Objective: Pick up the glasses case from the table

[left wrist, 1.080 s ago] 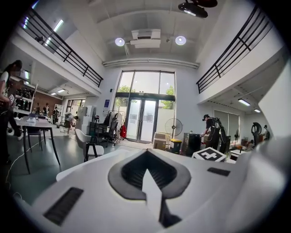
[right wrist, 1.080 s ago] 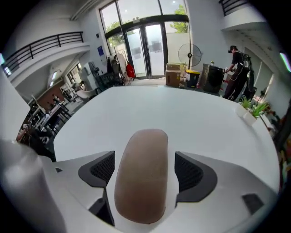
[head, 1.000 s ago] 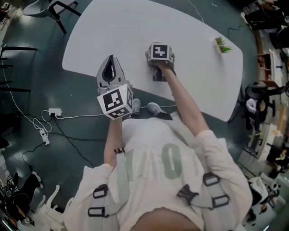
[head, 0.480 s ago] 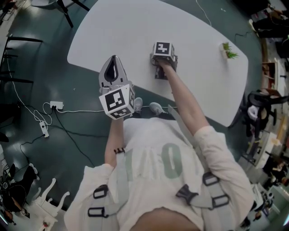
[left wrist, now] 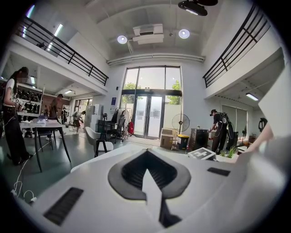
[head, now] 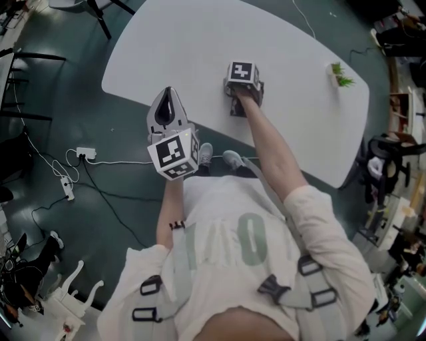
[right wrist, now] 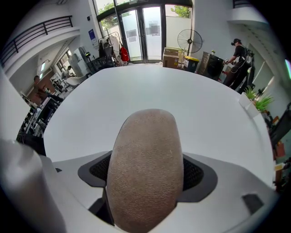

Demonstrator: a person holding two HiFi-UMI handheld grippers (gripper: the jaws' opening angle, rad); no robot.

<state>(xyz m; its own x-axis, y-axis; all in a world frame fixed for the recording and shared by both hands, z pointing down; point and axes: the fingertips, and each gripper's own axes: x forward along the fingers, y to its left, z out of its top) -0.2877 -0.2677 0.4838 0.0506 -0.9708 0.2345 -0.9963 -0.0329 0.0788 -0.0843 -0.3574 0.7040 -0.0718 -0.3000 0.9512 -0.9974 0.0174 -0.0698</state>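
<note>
The glasses case (right wrist: 145, 168) is a brown suede oval. It fills the middle of the right gripper view, clamped between the jaws of my right gripper (right wrist: 146, 186), which is shut on it. In the head view that gripper's marker cube (head: 241, 73) hangs over the near part of the white table (head: 186, 46) and hides the case. My left gripper (head: 167, 93) is raised near the table's near edge. Its jaws are shut together with nothing between them, as the left gripper view (left wrist: 148, 179) also shows.
A small potted plant (head: 339, 74) stands near the table's right end. A thin cable (head: 301, 18) runs over the far edge. A power strip with cords (head: 83, 153) lies on the floor at the left. Chair legs (head: 103, 16) stand beyond the far left corner.
The head view has drifted slightly. Both grippers keep their places relative to the table, and the right one stays shut on the case.
</note>
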